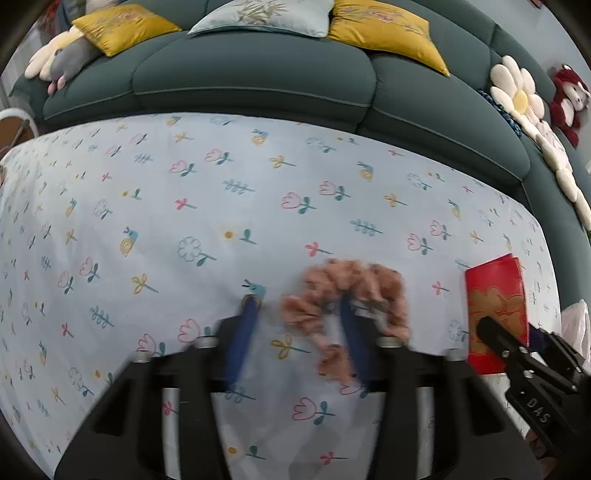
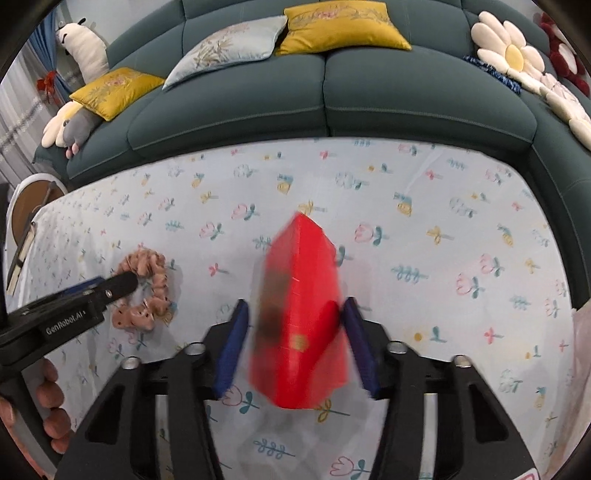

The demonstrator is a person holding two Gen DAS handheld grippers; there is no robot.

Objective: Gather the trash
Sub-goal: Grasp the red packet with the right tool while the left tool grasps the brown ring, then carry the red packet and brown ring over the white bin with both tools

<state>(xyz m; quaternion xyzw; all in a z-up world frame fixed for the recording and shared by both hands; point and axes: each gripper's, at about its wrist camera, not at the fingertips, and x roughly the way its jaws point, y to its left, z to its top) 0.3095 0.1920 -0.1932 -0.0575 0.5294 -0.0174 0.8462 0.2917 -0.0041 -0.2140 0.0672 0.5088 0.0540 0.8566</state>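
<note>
Both tools straddle their targets: your right tool (image 2: 295, 347) brackets the red box (image 2: 299, 317), jaws part-open, contact unclear. Your left tool (image 1: 299, 332) stands part-open at the pink scrunchie (image 1: 351, 306) on the bench (image 1: 184, 221), nothing gripped. Judged step: grasping; next, squeeze firmly, then lift.

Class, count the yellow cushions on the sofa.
2: one yellow cushion at the sofa's left end, another right of the pale blue cushion. Others may be out of view.
</note>
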